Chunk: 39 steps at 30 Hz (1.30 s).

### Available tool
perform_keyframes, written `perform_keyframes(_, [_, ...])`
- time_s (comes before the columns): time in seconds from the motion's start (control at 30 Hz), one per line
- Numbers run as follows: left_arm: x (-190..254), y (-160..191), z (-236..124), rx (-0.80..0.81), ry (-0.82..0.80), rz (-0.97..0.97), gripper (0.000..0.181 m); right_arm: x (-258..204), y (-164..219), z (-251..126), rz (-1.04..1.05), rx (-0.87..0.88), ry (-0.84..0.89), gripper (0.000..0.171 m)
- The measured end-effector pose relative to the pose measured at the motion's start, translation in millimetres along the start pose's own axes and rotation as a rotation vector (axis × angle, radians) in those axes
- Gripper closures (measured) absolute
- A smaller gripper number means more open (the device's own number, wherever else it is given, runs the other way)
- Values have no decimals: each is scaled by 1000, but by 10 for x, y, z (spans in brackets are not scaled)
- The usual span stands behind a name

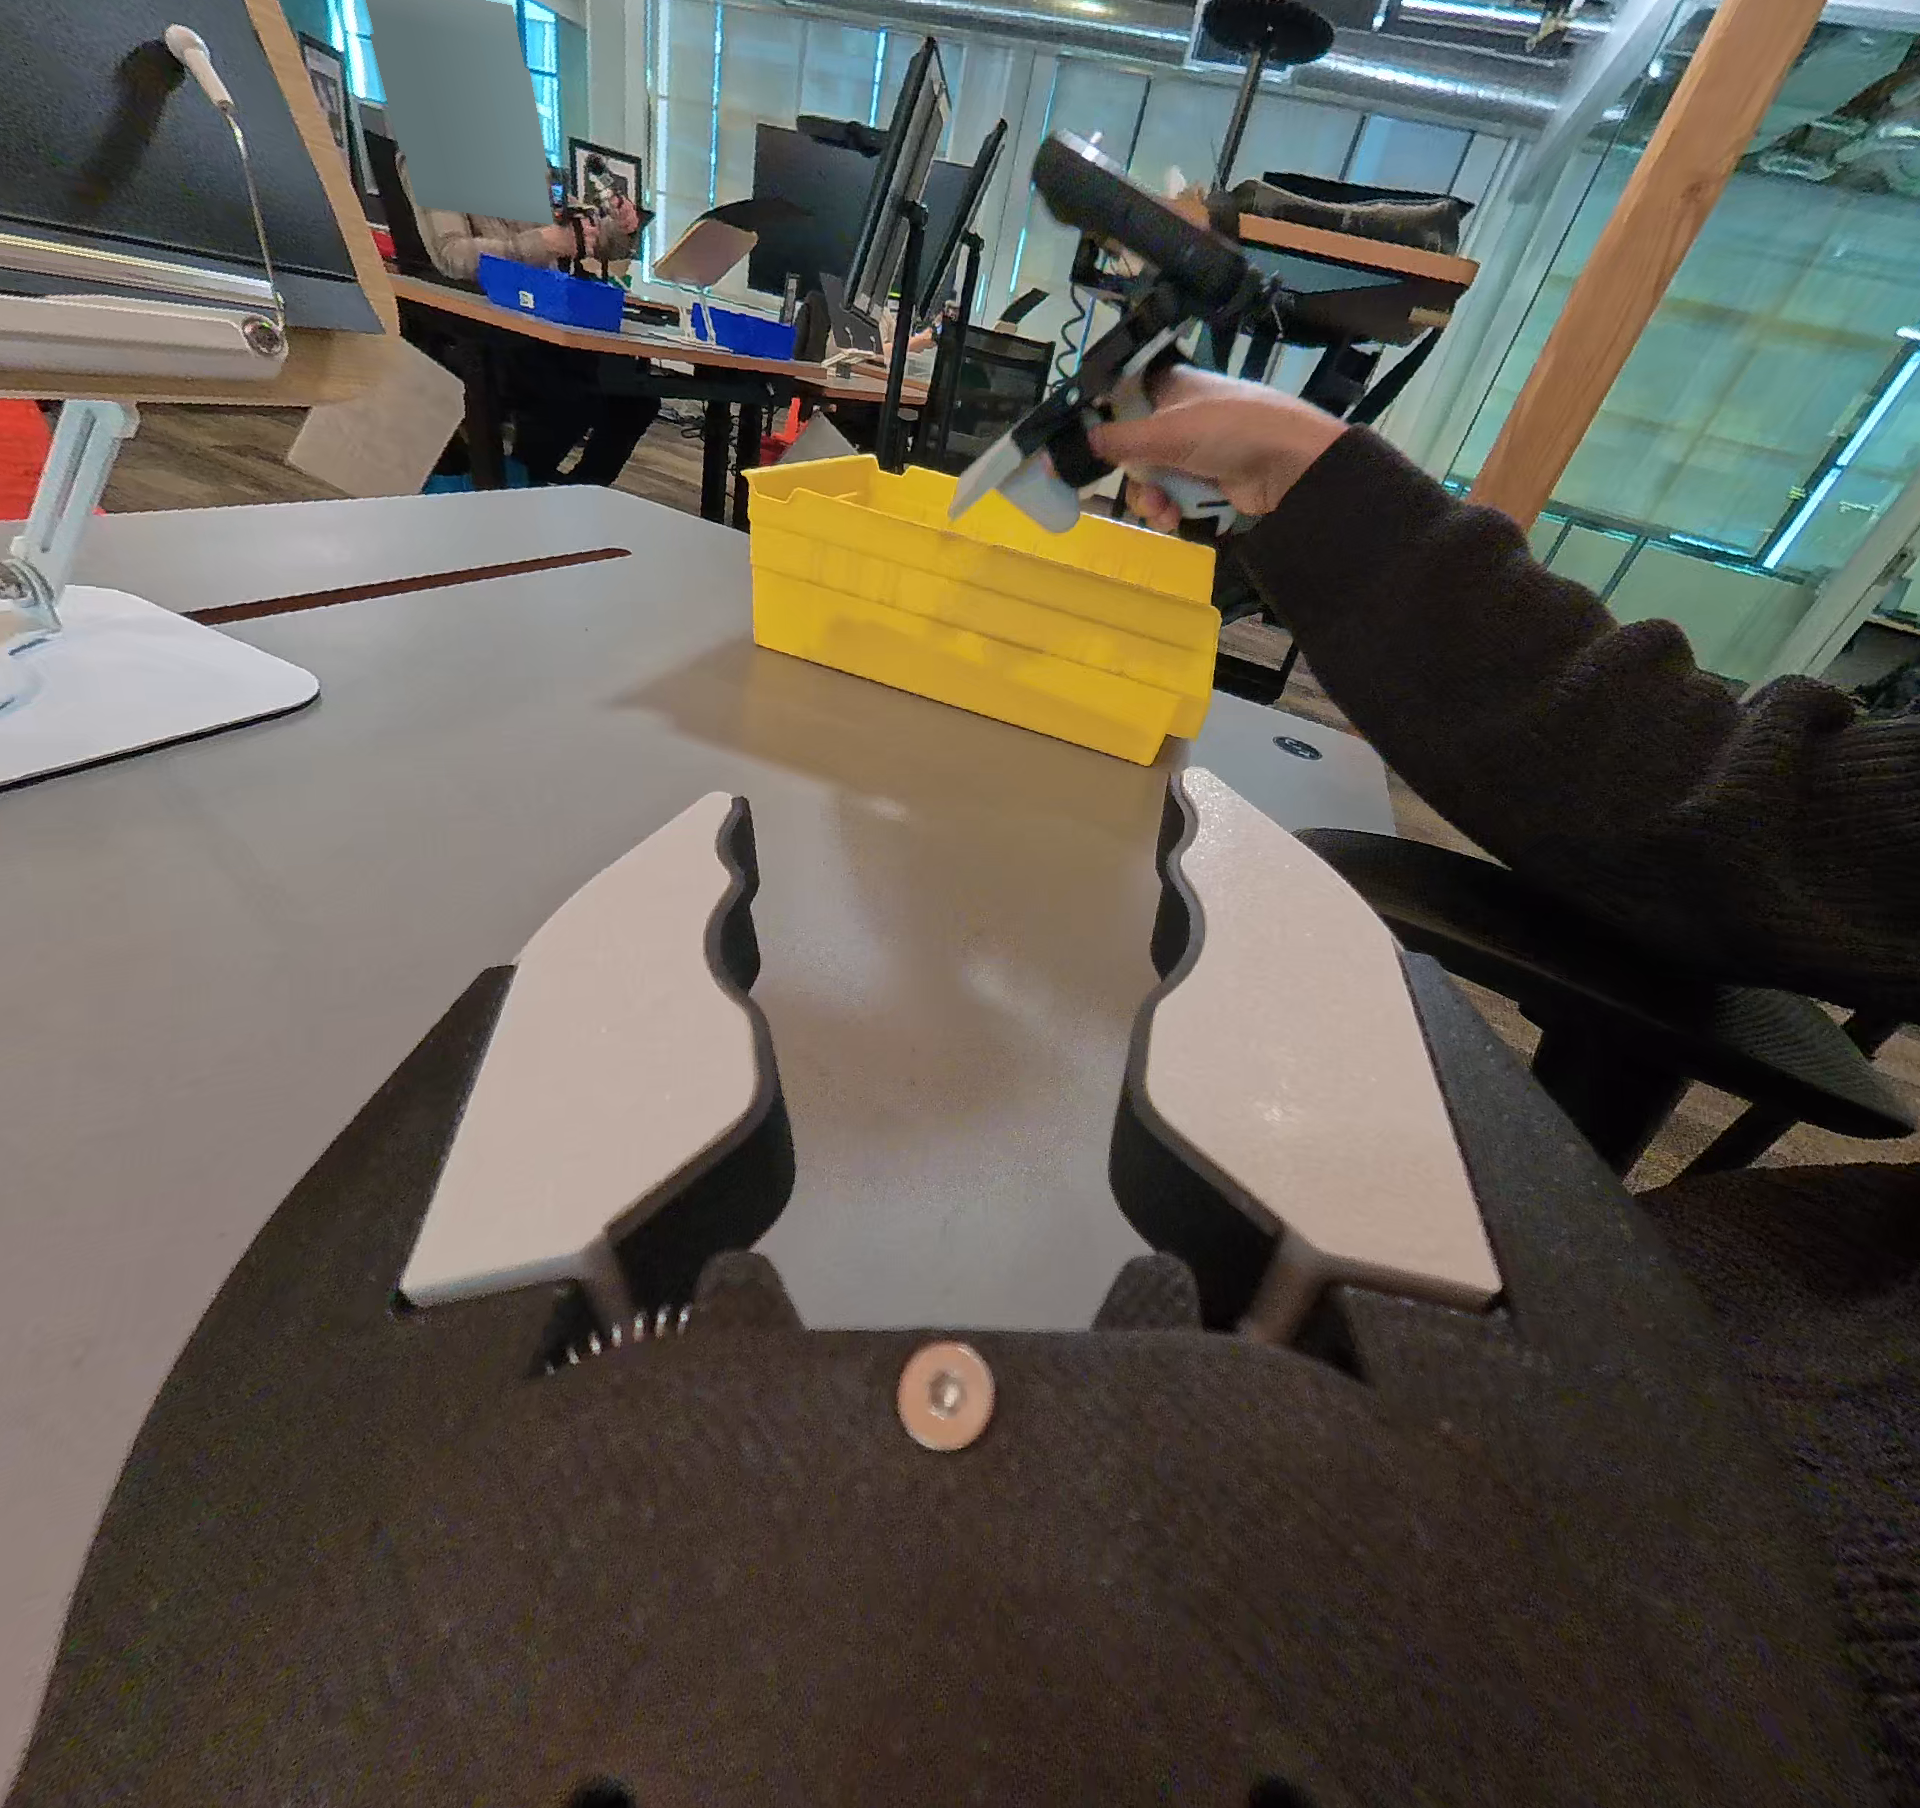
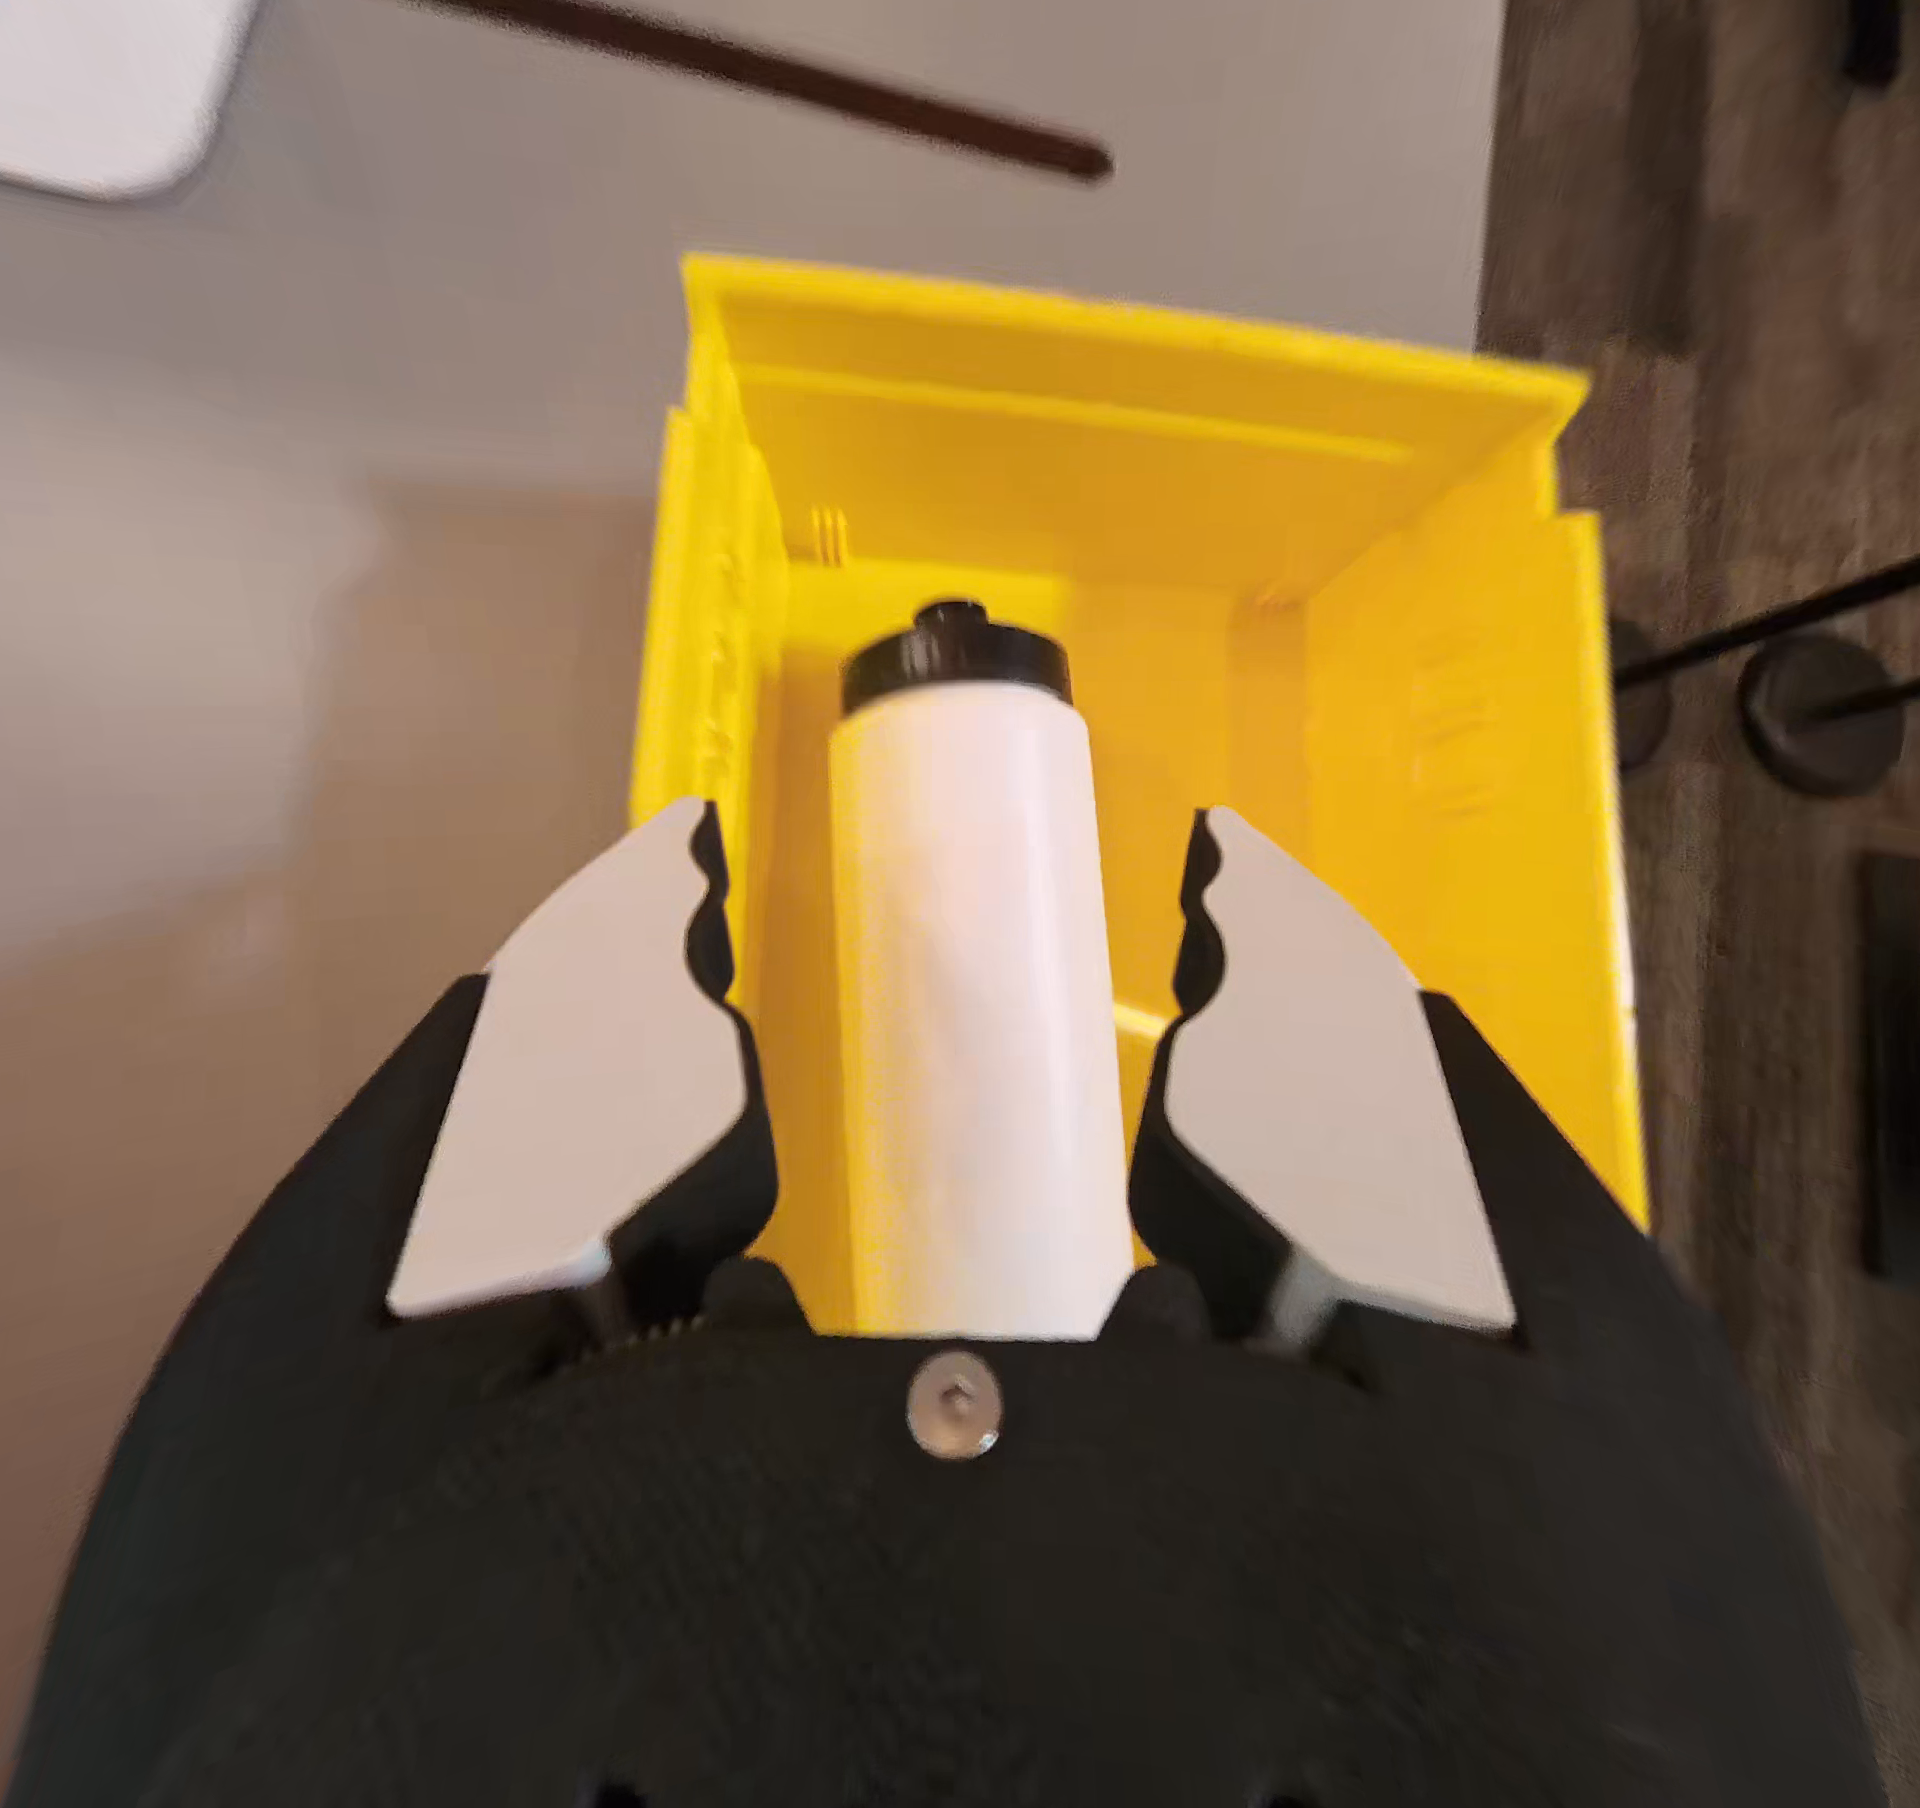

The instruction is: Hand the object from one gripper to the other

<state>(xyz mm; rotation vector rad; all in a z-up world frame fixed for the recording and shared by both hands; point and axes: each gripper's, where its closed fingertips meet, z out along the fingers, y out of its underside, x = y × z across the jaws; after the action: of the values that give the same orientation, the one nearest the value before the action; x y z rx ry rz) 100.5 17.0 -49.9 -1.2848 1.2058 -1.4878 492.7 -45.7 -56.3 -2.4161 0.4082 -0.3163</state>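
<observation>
- Right gripper [image 2: 954,828], nearest thing in the right wrist view: jaws spread wide, nothing clamped. A clear gap shows on each side between the grey fingers [image 2: 592,1062] and the bottle.
- White bottle [image 2: 971,1010] with black cap [image 2: 951,667] lies on its side on the floor of the yellow bin [image 2: 1455,823]. Its long axis runs straight away from the jaws, base toward the camera, cap toward the bin's far wall.
- The bottle sits centred in the opening, so the fingers bracket its body left and right. Whether they are already level with it or above it, I cannot tell; the frame is motion-blurred.
- Judgement: a squeeze across the body, at right angles to the long axis, should take it once the fingers are down in the bin. The bin's side walls stand near both fingertips; the left tip looks close to the left wall.
- Left gripper [image 1: 956,813]: jaws released, empty, low over the grey table [image 1: 312,927], pointing toward the bin but well apart from it.
- From the left wrist view, the right gripper [image 1: 966,501], in a hand [image 1: 1226,454] with a dark sleeve [image 1: 1558,698], is tipped down with its tips at the bin's rim [image 1: 977,553].
- Right is plainly the nearer to the bottle; the pickup falls to it, the left being the receiver.
- White stand base [image 1: 135,688] sits on the table's left, well clear.
</observation>
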Motion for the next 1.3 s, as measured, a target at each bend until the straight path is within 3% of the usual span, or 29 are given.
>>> perform_keyframes(0.2, [-12, 21, 12, -8, -7, 1, 104, -540, -788, -820, -107, 446, -73, 93])
perform_keyframes(0.33, [-24, 34, 17, -14, -20, 5, 104, -1449, -1171, -1274, -202, 785, -291, 107])
perform_keyframes(0.43, [-52, 33, 10, -14, -35, 7, 104, -2202, -1179, -1281, -219, 894, -504, 111])
perform_keyframes(0.53, [-95, 24, -7, -12, -51, -1, 104, -2819, -997, -989, -171, 886, -686, 114])
perform_keyframes(0.67, [-200, -29, -59, 9, -90, -18, 105, -3474, -549, -500, -12, 728, -949, 114])
perform_keyframes(0.77, [-313, -98, -120, 43, -128, -52, 107, -3800, -287, -247, -185, 599, -923, 115])
perform_keyframes(0.87, [-432, -203, -203, 91, -171, -82, 109, -3882, -223, -218, -280, 627, -877, 118])
perform_keyframes(1.07, [-606, -699, -491, 210, -263, -84, 111, -3822, -203, -115, -105, 567, -984, 119])
perform_keyframes(1.3, [-1091, -1501, -1434, 199, -550, 44, 115, -3583, -286, -26, 20, 560, -1000, 122])
